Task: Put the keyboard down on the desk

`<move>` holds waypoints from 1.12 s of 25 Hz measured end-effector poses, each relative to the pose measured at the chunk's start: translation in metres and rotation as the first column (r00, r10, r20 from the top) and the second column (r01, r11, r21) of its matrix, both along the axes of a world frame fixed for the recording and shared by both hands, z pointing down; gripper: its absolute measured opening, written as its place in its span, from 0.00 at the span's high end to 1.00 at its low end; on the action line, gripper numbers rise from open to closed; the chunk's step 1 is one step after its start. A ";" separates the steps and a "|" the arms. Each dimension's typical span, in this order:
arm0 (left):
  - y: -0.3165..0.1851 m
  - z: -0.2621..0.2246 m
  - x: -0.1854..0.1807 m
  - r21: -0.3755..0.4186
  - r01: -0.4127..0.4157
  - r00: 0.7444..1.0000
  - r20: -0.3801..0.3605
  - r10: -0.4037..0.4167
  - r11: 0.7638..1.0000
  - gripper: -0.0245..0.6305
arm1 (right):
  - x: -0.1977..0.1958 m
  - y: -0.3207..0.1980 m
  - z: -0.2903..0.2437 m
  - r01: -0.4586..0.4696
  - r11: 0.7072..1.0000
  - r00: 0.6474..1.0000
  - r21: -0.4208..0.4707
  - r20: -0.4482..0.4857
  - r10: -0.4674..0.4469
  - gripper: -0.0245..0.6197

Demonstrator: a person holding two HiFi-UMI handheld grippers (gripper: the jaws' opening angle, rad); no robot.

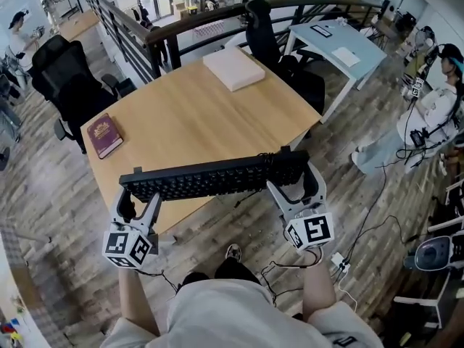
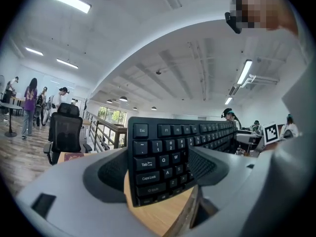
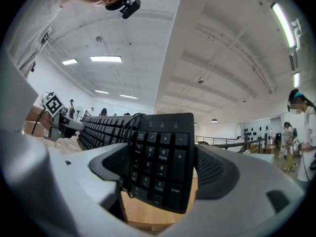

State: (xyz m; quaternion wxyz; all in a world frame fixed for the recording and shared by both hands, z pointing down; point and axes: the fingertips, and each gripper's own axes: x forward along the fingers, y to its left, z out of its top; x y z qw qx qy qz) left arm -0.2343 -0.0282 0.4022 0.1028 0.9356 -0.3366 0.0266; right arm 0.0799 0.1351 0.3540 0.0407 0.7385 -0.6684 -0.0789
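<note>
Left gripper (image 1: 139, 199) and right gripper (image 1: 297, 184) each squeeze one end of the black keyboard (image 1: 217, 177), low in the frame, at the near edge of the desk (image 1: 188, 114).

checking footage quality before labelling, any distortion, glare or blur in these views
Head view: wide-angle bowing at the edges, even light, keyboard sharp. Left gripper view: heavy fisheye, dark corners, key labels legible, ceiling lights blown out. Right gripper view: same fisheye and dark corners, keys sharp.
</note>
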 end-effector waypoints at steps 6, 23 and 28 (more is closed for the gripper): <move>-0.009 -0.002 0.035 -0.005 0.061 0.998 0.003 -0.061 0.998 0.38 | 0.046 -0.034 -0.002 0.075 0.997 0.997 0.006 0.001 -0.075 0.31; -0.105 0.020 0.085 -0.042 0.121 0.993 0.013 -0.120 0.992 0.38 | 0.101 -0.146 0.017 0.121 0.992 0.993 -0.044 0.016 -0.120 0.31; -0.162 0.025 0.099 -0.081 0.114 0.993 0.001 -0.114 0.990 0.38 | 0.117 -0.210 0.013 0.129 0.989 0.992 -0.070 0.001 -0.129 0.31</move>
